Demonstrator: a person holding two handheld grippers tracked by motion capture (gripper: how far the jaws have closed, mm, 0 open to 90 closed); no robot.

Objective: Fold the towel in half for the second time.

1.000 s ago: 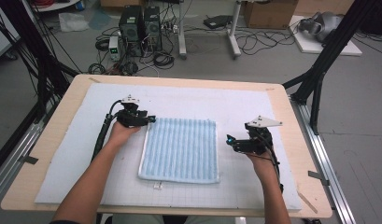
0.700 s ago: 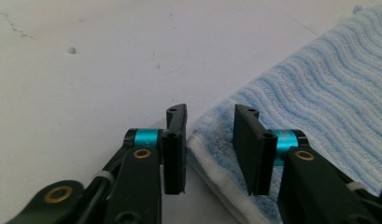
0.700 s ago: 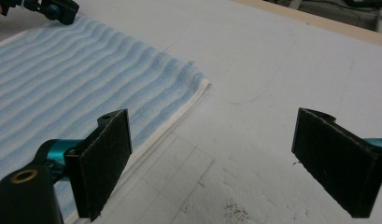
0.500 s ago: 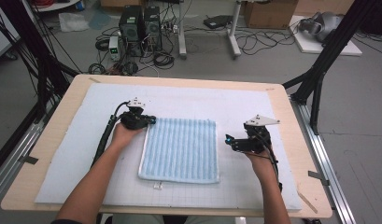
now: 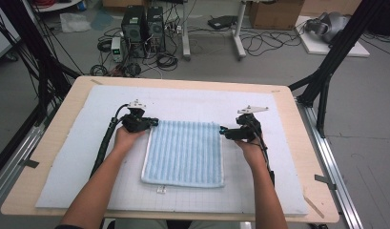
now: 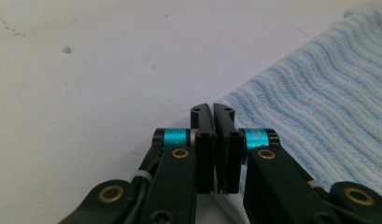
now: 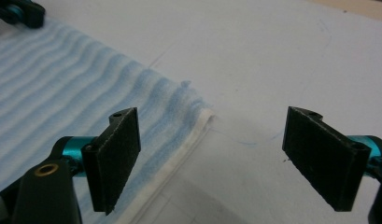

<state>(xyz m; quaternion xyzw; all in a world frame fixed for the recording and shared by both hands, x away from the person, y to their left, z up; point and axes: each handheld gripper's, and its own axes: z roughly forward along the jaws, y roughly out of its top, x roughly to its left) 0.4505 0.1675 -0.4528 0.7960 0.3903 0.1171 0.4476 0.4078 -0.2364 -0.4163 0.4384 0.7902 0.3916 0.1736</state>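
Lying flat near the middle of the white mat, the blue towel has its two far corners at about eleven and one o'clock, and that is where both hands have gone. The left gripper sits at the eleven o'clock corner with its jaws clenched tight together. In the left gripper view the towel's edge runs right up to the closed tips, but I cannot tell whether any cloth is pinched between them. If it caught only a thread or nothing at all, that corner would slip free the moment the hand lifts, and the towel would fold crooked.

The right gripper is at the one o'clock corner, and its jaws, which have just been closing, stand wide apart. In the right gripper view the white hem lies between them, untouched by either pad. The risk here, as I judge it, is a shallow bite: one pad rides over the cloth while the other is over bare mat, so closing from this height might push the hem along the mat rather than grip it.

Uneven lifting is the other worry. One hand pulling before the other is secure would drag the towel askew across the table.
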